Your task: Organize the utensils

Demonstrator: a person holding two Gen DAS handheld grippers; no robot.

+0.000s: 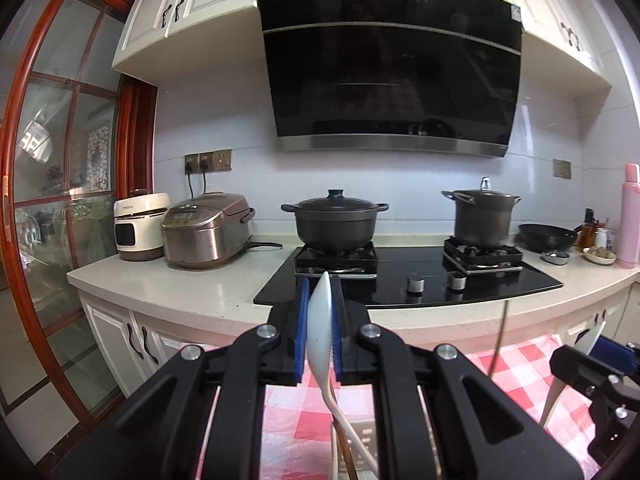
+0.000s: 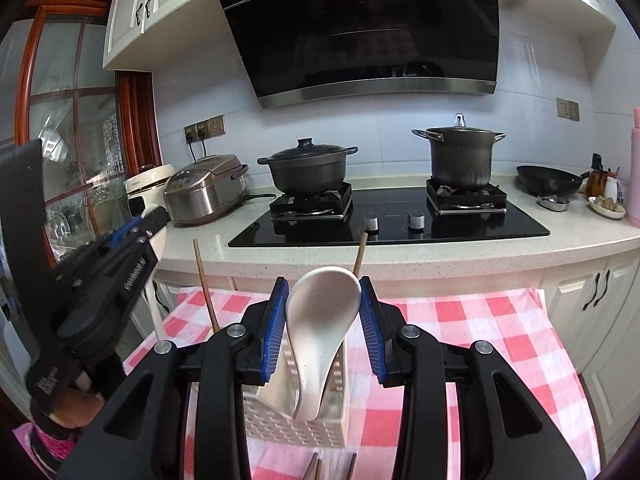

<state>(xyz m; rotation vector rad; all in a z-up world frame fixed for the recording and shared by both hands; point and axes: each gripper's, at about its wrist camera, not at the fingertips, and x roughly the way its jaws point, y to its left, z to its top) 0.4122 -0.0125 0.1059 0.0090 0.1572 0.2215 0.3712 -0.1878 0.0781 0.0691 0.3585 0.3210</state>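
My left gripper (image 1: 321, 300) is shut on a white spoon (image 1: 320, 328), held edge-on between the blue pads with its handle hanging down. My right gripper (image 2: 324, 284) is shut on the bowl of a second white spoon (image 2: 320, 320), whose handle points down into a white perforated utensil holder (image 2: 292, 424). Brown chopsticks (image 2: 205, 284) stand in that holder. The left gripper (image 2: 156, 220) shows at the left of the right wrist view, raised beside the holder. The right gripper (image 1: 600, 364) shows at the right edge of the left wrist view.
The holder stands on a table with a pink-and-white checked cloth (image 2: 460, 320). Beyond it runs a counter with a black hob (image 2: 388, 220), two dark pots (image 2: 306, 168), a rice cooker (image 2: 204, 192) and a wok (image 2: 548, 180). A glass door (image 1: 60, 200) is at the left.
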